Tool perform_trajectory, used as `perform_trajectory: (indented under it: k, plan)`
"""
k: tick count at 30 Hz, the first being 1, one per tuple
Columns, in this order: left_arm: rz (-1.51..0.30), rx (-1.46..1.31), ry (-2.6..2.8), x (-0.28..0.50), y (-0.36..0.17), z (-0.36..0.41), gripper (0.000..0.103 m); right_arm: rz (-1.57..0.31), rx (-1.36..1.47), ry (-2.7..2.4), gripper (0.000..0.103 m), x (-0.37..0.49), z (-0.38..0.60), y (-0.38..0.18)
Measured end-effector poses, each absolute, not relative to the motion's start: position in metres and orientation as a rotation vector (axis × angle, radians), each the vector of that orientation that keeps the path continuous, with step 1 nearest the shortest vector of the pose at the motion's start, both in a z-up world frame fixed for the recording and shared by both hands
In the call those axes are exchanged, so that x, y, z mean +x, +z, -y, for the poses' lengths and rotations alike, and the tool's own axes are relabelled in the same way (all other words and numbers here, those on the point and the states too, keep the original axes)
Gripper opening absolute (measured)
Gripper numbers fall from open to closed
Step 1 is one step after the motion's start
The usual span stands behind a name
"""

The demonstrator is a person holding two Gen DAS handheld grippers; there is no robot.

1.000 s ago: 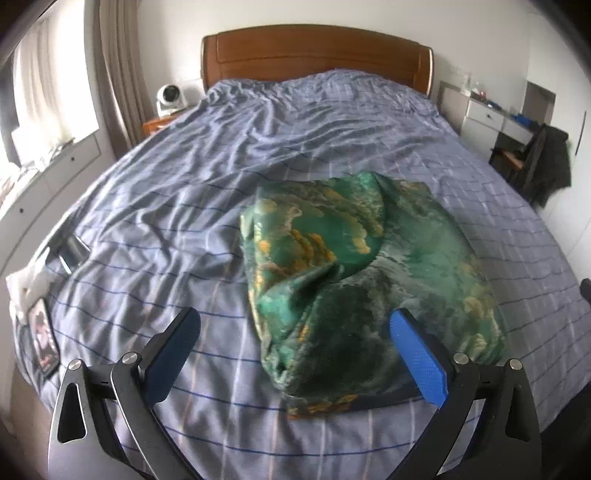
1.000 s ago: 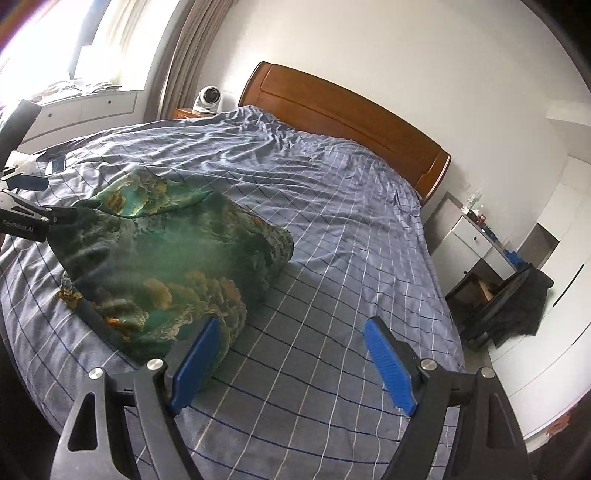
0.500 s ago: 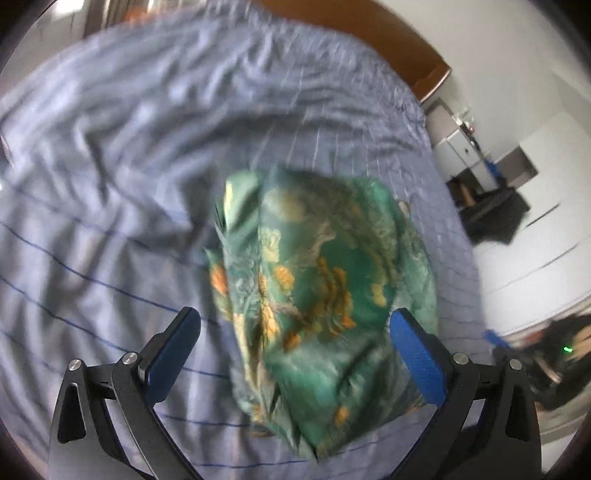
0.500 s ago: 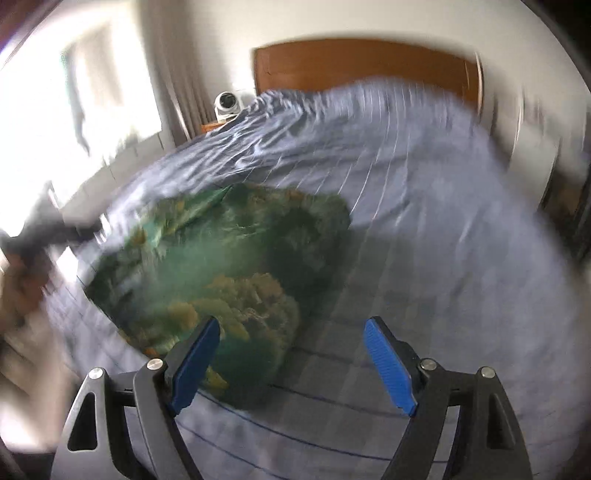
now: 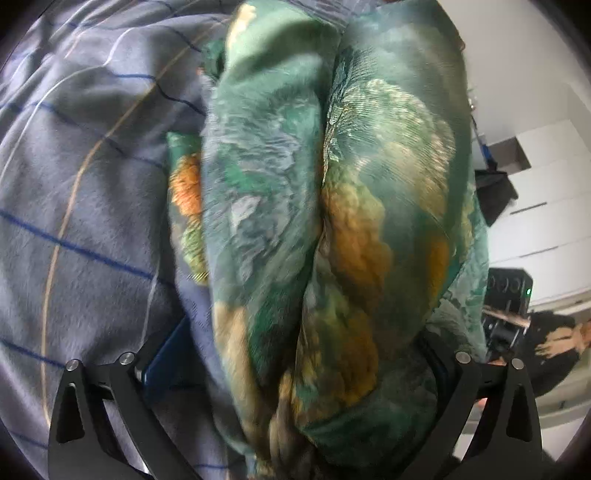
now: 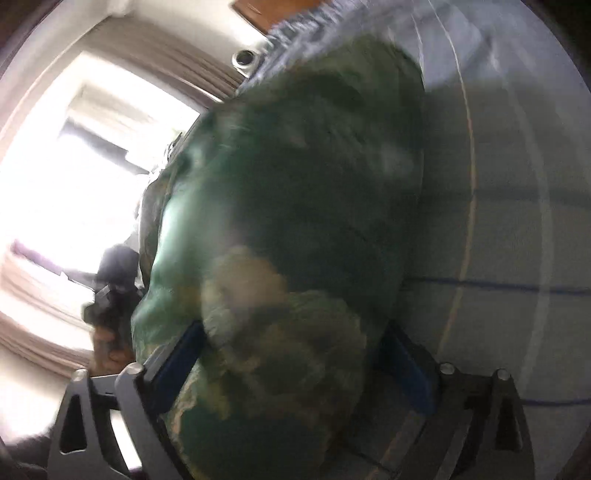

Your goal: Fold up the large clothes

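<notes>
Cloth: the green cloth [image 5: 332,221] with orange and gold patches lies bunched up on the bed [image 5: 74,184], on the blue-grey checked sheet. It fills most of both views.

Left tongs: the left gripper [image 5: 295,373] has its jaws spread wide, one on each side of the near end of the cloth. The blue pad [image 5: 166,354] on the left side sits on the sheet just beside the cloth. The right pad is hidden under the fabric. I see no pinch — it looks let go, not clenched.

Right tongs: the right gripper [image 6: 295,365] is opening its jaws, and the cloth bulges up between them. The pads stand beside the bundle and do not seem to squeeze it.

Why so: my guess is that both tongs straddle the near edge so each can catch a corner for the next fold.

Only in the left view: the deep crease down the middle of the cloth, and a dark chair [image 5: 495,192] and white cupboards far right.

Only in the right view: the bright window [image 6: 74,166], the brown headboard [image 6: 266,11], and a hand [image 6: 110,347] on a dark handle at the left. This view is blurry.
</notes>
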State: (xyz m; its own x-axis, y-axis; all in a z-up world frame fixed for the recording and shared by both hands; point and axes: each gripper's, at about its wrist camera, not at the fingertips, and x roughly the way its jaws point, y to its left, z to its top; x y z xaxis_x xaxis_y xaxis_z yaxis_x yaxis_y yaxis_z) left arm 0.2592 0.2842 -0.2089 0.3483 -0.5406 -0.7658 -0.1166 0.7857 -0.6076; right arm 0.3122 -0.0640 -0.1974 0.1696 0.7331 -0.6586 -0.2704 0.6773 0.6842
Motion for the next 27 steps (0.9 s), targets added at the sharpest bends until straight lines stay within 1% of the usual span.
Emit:
perform_trajectory:
  k: [2,4,6,8,11,12,13,16,20,24,25,27]
  plan:
    - [-1.217,-0.619,-0.276,0.263,-0.207,-0.275,0.103,-1.199,0.462,0.738,0.098,0.317,0.053,-0.201]
    - [-1.221,-0.573,-0.241,0.265,-0.202,-0.265,0.102,-1.178,0.345,0.710,0.097,0.315,0.034,-0.193]
    - [-1.201,-0.533,-0.216,0.260,-0.195,-0.253,0.093,-1.152,0.222,0.678,0.096,0.307,0.018,-0.184]
    - [-1.166,-0.471,-0.188,0.252,-0.180,-0.239,0.076,-1.120,0.143,0.656,0.091,0.297,0.010,-0.177]
    - [-1.104,-0.353,-0.141,0.237,-0.158,-0.214,0.064,-1.042,0.037,0.628,0.085,0.276,-0.006,-0.162]
    - [-1.076,-0.323,-0.125,0.229,-0.150,-0.204,0.063,-1.003,-0.004,0.621,0.082,0.266,-0.012,-0.154]
    - [-1.049,-0.302,-0.116,0.221,-0.142,-0.198,0.062,-0.968,-0.033,0.622,0.079,0.257,-0.016,-0.147]
    - [-0.977,-0.276,-0.111,0.202,-0.119,-0.181,0.061,-0.842,-0.102,0.650,0.077,0.223,-0.024,-0.118]
    - [-0.868,-0.283,-0.124,0.221,-0.079,-0.182,0.061,-0.700,-0.135,0.678,0.077,0.204,-0.022,-0.075]
    - [-0.775,-0.264,-0.133,0.281,-0.043,-0.181,0.062,-0.612,-0.120,0.689,0.077,0.250,-0.013,-0.035]
    - [-0.757,-0.261,-0.131,0.299,-0.038,-0.181,0.063,-0.600,-0.110,0.690,0.077,0.270,-0.011,-0.028]
    - [-0.723,-0.273,-0.124,0.336,-0.036,-0.182,0.071,-0.597,-0.088,0.695,0.077,0.307,0.005,-0.022]
